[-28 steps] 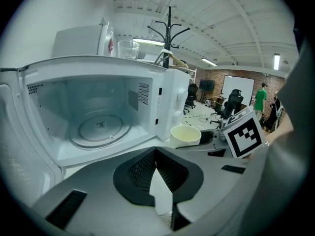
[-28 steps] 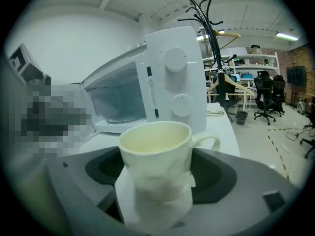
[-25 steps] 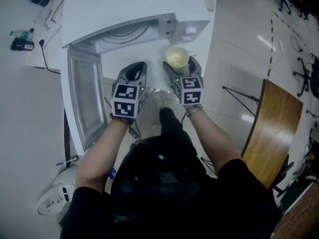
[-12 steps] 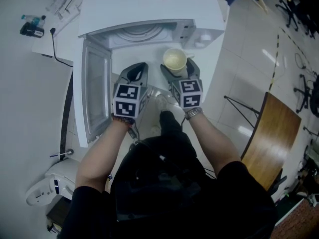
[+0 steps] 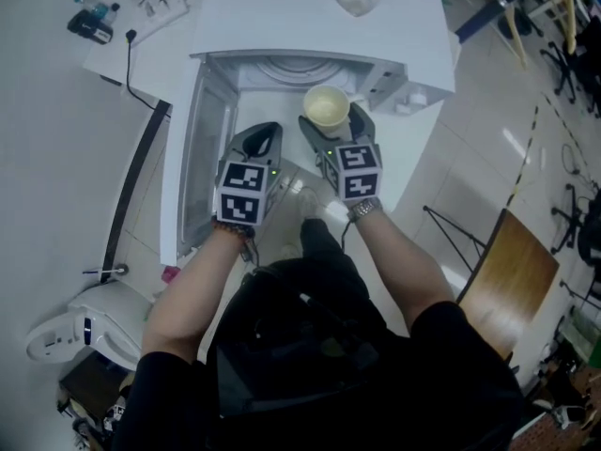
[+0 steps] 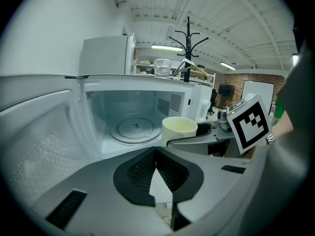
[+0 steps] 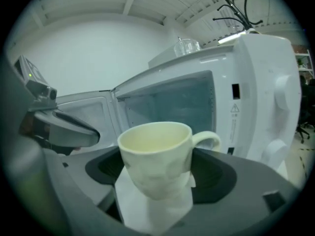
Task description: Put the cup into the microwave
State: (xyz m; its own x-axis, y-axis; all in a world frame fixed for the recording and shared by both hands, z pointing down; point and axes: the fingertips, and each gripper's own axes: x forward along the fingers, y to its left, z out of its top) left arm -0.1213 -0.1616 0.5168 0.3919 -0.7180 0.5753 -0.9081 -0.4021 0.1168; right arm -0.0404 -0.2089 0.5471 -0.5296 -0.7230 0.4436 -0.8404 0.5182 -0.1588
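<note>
Right claw (image 7: 157,177) is clamped on the cup (image 7: 156,154), held upright just outside the open microwave (image 5: 282,22); the left claw (image 6: 156,156) beside it is closed on nothing. My worry is that the cup's handle, pointing toward the control-panel side, could clip the cavity frame on entry and twist the cup loose.

My rig: grey bodies bearing black-and-white left marker cube (image 5: 238,193), right marker cube (image 5: 353,171); wearer's black short-sleeved top (image 5: 470,365), wristwatch (image 5: 364,209) on right wrist.
</note>
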